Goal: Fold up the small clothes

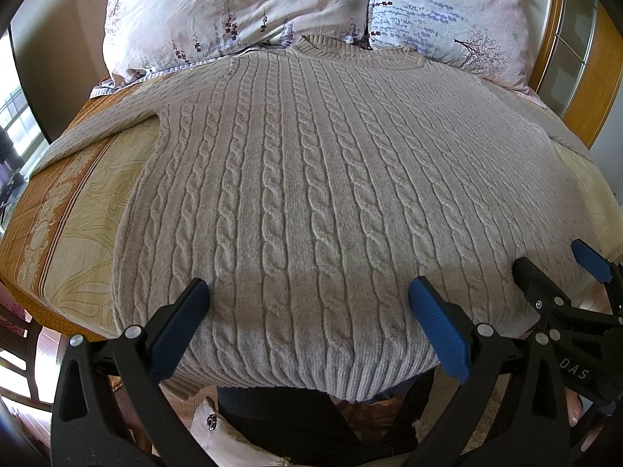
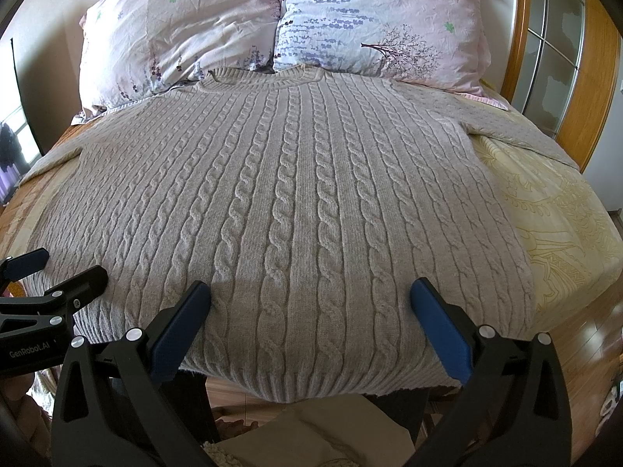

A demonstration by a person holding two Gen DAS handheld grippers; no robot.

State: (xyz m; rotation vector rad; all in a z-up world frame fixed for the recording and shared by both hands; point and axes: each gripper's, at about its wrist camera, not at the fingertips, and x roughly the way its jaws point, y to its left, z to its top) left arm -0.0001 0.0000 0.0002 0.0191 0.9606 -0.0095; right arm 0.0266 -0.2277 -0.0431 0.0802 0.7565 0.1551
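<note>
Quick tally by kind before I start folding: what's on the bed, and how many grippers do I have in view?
Sweater: 1
Pillows: 2 (left pillow, right pillow)
Bedspread: 1
Grippers: 2 (left gripper, right gripper), both open
Total: 6

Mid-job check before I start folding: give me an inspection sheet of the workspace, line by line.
Surface: bed with patterned yellow-orange cover.
Job's things: grey cable-knit sweater spread flat, collar toward the pillows, hem hanging over the near edge.
Clutter: two floral pillows at the head.
Grippers: left gripper and right gripper both open, fingers over the hem, holding nothing.
Cables: nothing seen.
Surroundings: wooden headboard with glass panels at right, window at left, wood floor.
</note>
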